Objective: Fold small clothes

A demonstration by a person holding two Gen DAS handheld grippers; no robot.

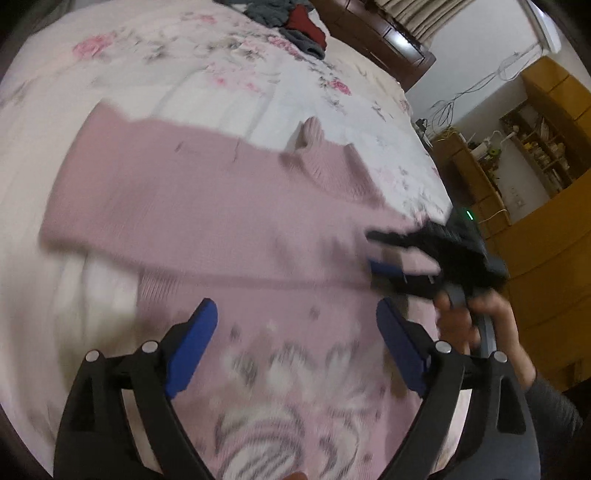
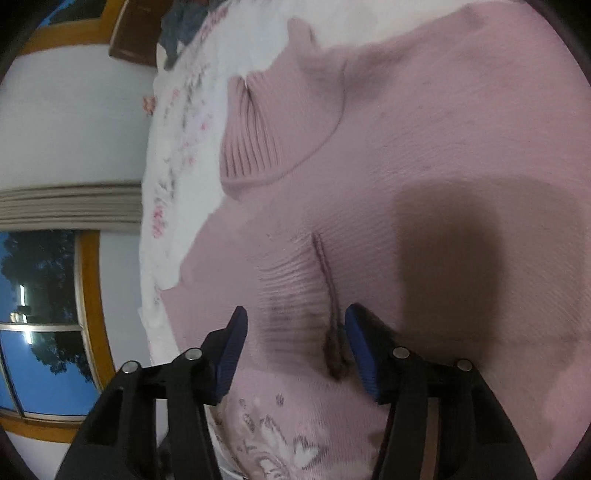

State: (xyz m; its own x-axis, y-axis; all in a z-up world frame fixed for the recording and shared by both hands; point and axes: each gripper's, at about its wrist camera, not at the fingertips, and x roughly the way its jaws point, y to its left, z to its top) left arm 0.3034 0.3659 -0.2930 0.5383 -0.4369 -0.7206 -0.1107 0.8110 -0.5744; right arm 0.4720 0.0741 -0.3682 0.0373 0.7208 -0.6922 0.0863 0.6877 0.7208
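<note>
While poised low over a pink knit sweater (image 1: 207, 206), holds the left gripper (image 1: 295, 310) with jaws spread wide and nothing between them, only cloth showing through the gap

Lies flat on a bed, over a white bedspread (image 1: 184, 66) printed with pink flowers, chest side up, one sleeve (image 1: 110, 147) stretched out toward the left of the left wrist view. Carries a ribbed roll collar (image 1: 314, 147) at its far edge, standing up a little from the bedding. Shows a white and grey knitted pattern (image 1: 288, 387) across the part nearest the left gripper, much smeared by motion blur

On the right of the same view, reaches in from the side with the right gripper (image 1: 391, 254), gripped by a bare hand (image 1: 480, 321) with a grey cuff (image 1: 554, 406) behind it. Low over the sweater's right edge; cannot tell from here whether touching

From the right wrist view: jaws spread apart, not pinching, with a ribbed cuff (image 2: 295, 280) of the folded-in sleeve lying on the sweater body just ahead of and between them. Dark line along that cuff's open end, running down toward the right-side jaw. Broad shadow (image 2: 461, 258) on the knit to the right of it

Farther off, at the far end of the bed, a heap of dark grey and red clothes (image 1: 295, 22), well apart from the sweater. Beyond the bed, wooden cabinets (image 1: 554, 184) with cluttered shelves and, in the right wrist view, a wood-framed window (image 2: 44, 295) with dark sky outside
</note>
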